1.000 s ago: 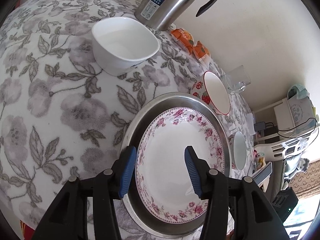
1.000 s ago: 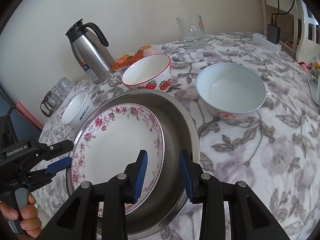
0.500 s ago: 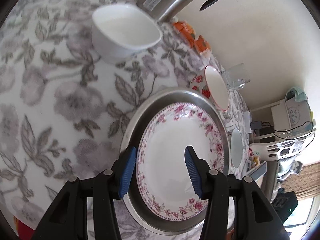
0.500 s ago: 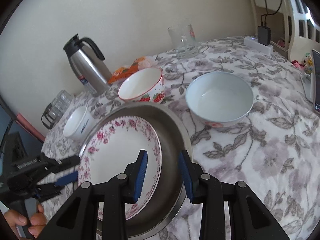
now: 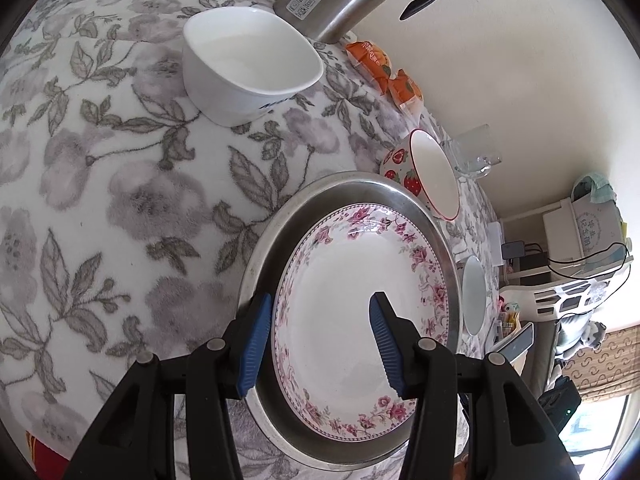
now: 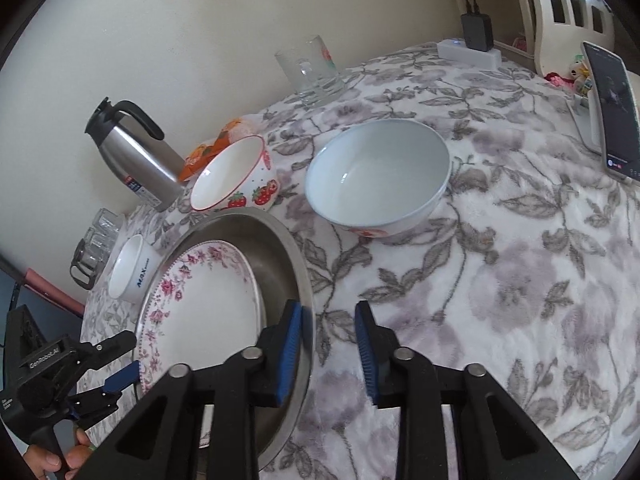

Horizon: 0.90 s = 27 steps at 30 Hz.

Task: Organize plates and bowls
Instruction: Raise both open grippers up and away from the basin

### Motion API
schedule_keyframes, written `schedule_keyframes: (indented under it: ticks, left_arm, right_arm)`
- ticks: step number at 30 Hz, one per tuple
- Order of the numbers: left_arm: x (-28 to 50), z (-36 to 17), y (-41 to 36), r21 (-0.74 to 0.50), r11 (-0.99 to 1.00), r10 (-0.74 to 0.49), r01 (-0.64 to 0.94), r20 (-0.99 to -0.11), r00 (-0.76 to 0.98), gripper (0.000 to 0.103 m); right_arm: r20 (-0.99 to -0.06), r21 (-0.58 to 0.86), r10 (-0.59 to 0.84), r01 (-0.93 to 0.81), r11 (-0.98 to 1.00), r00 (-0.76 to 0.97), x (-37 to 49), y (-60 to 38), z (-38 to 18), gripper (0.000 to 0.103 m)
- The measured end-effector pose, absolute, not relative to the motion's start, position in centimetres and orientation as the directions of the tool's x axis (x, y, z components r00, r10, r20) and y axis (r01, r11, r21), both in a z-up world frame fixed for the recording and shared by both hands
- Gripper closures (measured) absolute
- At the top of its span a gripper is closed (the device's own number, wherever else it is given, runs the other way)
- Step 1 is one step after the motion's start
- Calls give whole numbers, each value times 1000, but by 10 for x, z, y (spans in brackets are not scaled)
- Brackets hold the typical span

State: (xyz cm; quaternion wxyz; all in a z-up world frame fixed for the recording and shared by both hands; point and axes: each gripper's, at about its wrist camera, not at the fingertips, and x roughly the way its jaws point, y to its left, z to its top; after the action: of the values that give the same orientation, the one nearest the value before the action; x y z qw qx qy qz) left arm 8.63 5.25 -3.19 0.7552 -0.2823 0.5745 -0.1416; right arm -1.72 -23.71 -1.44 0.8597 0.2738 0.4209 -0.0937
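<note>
Worktop (image 6: 520,280): the floral plate (image 6: 208,304) is seated off-centre in the steel basin (image 6: 280,264).

Right hand-held gripper (image 6: 329,320): narrow. Its jaws have just been closing astride the basin's near rim, and the outer pad is seen clear.

Left hand-held gripper (image 5: 322,316): half open across the plate's edge, unclamped.

Risk: if the basin is lifted one-sidedly, it may be tipped and the plate shed.

The pale bowl (image 6: 380,176), strawberry bowl (image 6: 236,176) and small white bowl (image 6: 130,268) are crowded behind.

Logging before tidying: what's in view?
floral plate: one, white and pink, in basin
steel basin: one, silver, near edge
strawberry bowl: one, white-red, behind basin
pale bowl: one, bluish white, beside basin
small bowl: one, white, by flask
flask: one, steel, by wall
glass mug: one, clear, by wall
phone: one, dark, propped upright
left gripper: one, black-blue, straddling plate rim
right gripper: one, black-blue, jaws just closing, nothing clamped, at basin rim
</note>
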Motion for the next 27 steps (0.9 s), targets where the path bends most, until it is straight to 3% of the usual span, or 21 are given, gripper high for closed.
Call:
schedule_keyframes:
  ticks: [3, 17, 27]
  left_arm:
    - [86, -32, 53, -587, 802, -537, -108, -789, 299, 51]
    - [85, -28, 47, -576, 813, -530, -85, -793, 299, 51]
    - [84, -31, 45, -589, 802, -548, -95, -790, 273, 51]
  right_arm:
    - [-774, 377, 70, 369, 850, 630, -15, -230, -11, 95]
    - [-794, 295, 38, 329, 897, 607, -13, -216, -12, 94]
    - [-789, 336, 62, 344, 877, 612, -11, -220, -15, 93]
